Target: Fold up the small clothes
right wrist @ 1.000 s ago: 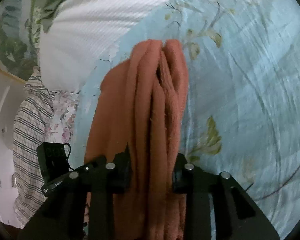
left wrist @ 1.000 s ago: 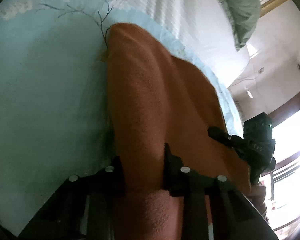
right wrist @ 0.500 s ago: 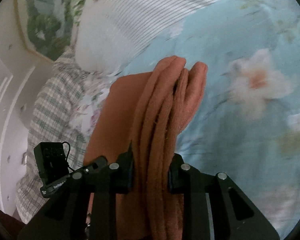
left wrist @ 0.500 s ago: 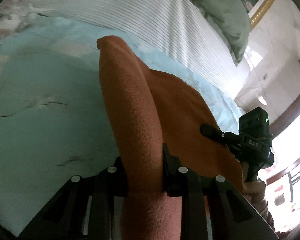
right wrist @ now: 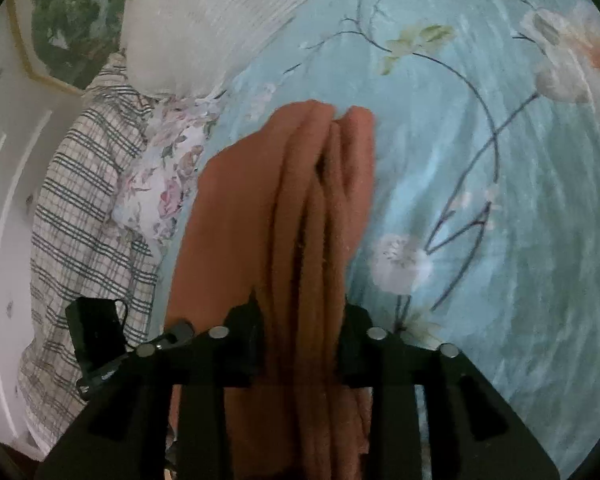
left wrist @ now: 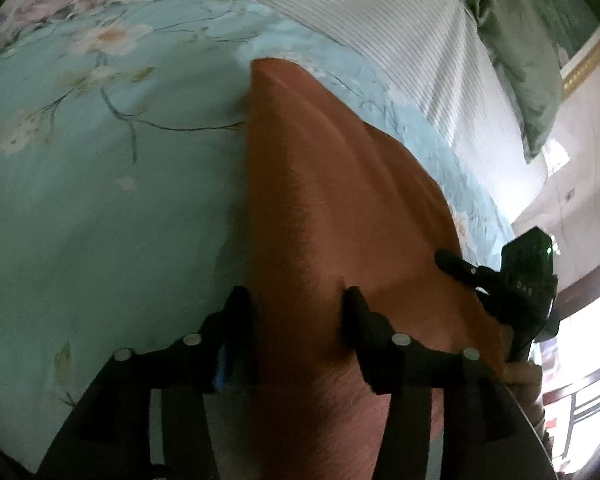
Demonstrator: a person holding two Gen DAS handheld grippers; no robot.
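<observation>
An orange-brown fleece garment (left wrist: 340, 200) lies folded lengthwise on the pale blue floral bedsheet (left wrist: 100, 200). One end runs between the jaws of my left gripper (left wrist: 296, 300), which are opening; the pads no longer pinch the cloth. The other end, with several bunched layers (right wrist: 320, 184), passes between the jaws of my right gripper (right wrist: 300, 308), also opening and loose around it. Each view shows the other hand-held gripper at the garment's far edge: the right one (left wrist: 528, 280) and the left one (right wrist: 96, 332).
A white striped pillow (left wrist: 380, 20) lies just beyond the garment, with a green pillow (left wrist: 512, 40) behind it. A plaid cloth (right wrist: 72, 220) and a pink-flowered fabric (right wrist: 168, 184) sit at the bed's edge. Bare sheet (right wrist: 480, 200) spreads to the right.
Both grippers swept across the bed with the garment pinched in them. Now both pairs of jaws stand wider and the cloth sits slack between them.
</observation>
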